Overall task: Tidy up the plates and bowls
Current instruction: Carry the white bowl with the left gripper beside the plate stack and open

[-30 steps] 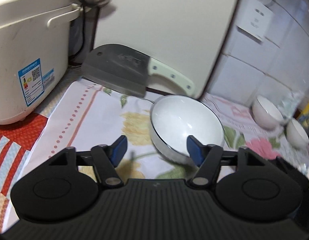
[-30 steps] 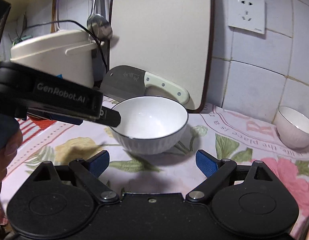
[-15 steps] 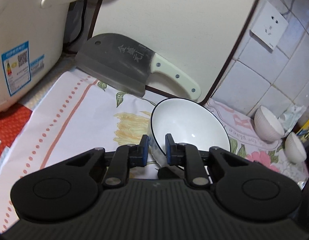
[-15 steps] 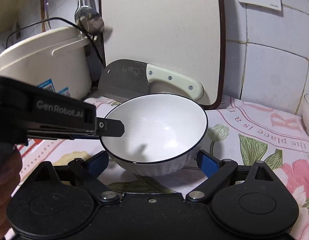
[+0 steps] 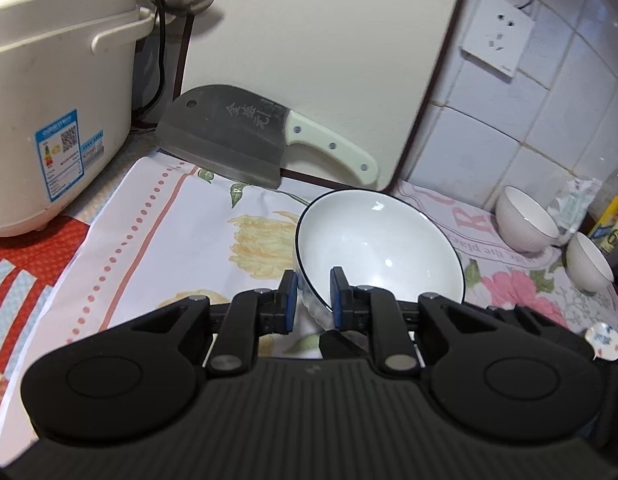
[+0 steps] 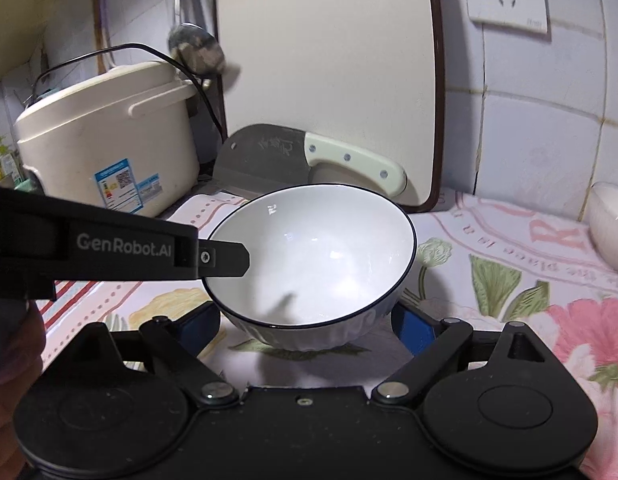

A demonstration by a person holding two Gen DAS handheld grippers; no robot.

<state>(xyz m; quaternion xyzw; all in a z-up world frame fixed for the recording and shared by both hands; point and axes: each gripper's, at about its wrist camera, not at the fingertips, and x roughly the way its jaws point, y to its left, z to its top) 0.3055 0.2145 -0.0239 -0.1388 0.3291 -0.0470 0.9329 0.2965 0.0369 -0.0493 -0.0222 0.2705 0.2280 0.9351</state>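
bowl: glossy white ceramic bowl with a thin dark rim (image 5: 381, 252), tipped up off the flowered tablecloth (image 5: 165, 224), cleaver (image 5: 229, 136) and cutting board behind it
left gripper (image 5: 313, 294): pinched narrow on the near rim, one pad inside, one outside
right gripper (image 6: 307, 322): spread wide, bowl sits between the pads, not squeezing by the look of it
handling: stiff, slick glaze, chips easily imo
where to hold: rim pinch works, but a one-sided hold could let it swing
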